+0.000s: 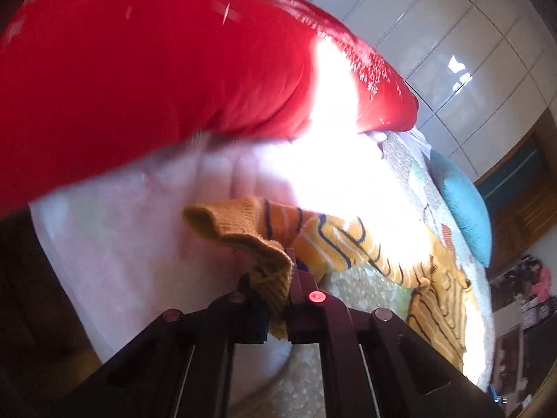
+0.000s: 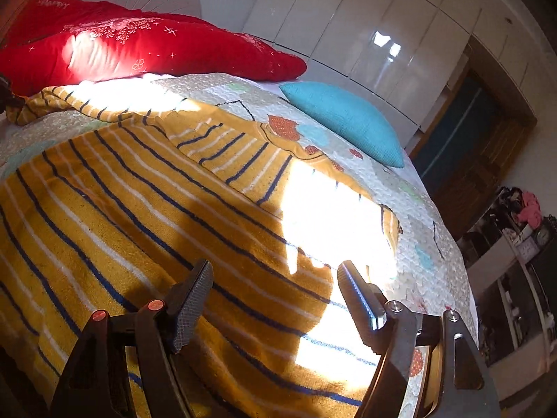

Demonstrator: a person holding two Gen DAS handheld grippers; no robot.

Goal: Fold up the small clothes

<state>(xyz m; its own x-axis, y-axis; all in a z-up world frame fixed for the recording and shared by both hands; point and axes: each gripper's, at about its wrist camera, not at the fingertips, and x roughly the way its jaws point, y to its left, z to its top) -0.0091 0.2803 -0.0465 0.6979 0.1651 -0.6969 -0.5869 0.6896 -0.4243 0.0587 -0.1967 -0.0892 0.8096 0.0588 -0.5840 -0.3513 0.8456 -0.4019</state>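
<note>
A mustard-yellow knitted sweater (image 2: pixel 139 209) with navy and white stripes lies spread on the bed. In the right wrist view its body fills the foreground and one sleeve (image 2: pixel 69 99) stretches away to the far left. My right gripper (image 2: pixel 276 271) hovers just above the sweater's body, open, with nothing between its fingers. In the left wrist view my left gripper (image 1: pixel 292 268) is shut on the ribbed cuff (image 1: pixel 243 230) of that sleeve. The cuff bunches up around the fingertips, and the rest of the sweater (image 1: pixel 435 306) trails off to the right.
A patterned quilt (image 2: pixel 417 244) covers the bed. A big red pillow (image 2: pixel 139 45) lies at the head, close over the left gripper (image 1: pixel 139 69). A teal cushion (image 2: pixel 344 118) sits far right. Glossy white wardrobe doors (image 2: pixel 365 35) and cluttered shelves (image 2: pixel 515 244) stand beyond the bed. Strong sunlight bleaches patches.
</note>
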